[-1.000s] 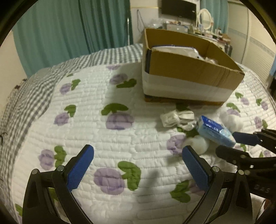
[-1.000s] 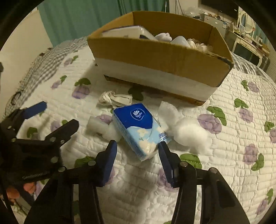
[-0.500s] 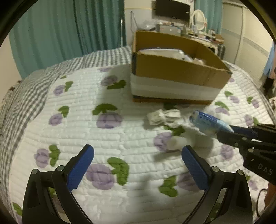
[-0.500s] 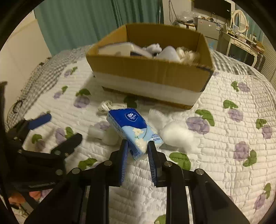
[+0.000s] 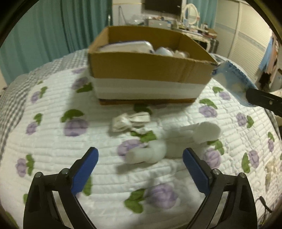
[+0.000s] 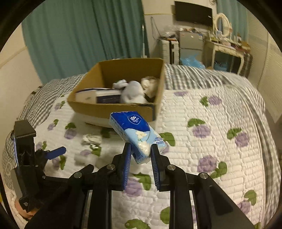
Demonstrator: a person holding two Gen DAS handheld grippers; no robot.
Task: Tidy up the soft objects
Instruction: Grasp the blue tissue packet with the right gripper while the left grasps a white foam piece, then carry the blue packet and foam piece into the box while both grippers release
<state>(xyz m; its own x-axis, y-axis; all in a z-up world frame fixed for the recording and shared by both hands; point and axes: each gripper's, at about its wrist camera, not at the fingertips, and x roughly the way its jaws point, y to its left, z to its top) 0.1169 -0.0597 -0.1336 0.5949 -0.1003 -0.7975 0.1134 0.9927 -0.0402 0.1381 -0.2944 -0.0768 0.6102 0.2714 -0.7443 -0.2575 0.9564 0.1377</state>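
My right gripper is shut on a blue tissue pack and holds it in the air in front of the open cardboard box. The pack also shows at the right edge of the left wrist view, level with the box's rim. The box holds a white pack and soft toys. My left gripper is open and empty, low over the quilt, with white cotton wads just ahead between its fingers. A crumpled white cloth lies beyond them.
The floral quilted bed carries everything. A larger cotton puff lies right of the wads. Teal curtains, a dresser and a wall TV stand behind the bed.
My right gripper closed on the tissue pack and lifted it off the quilt toward the box. My left gripper moved forward and right toward the cotton wads.
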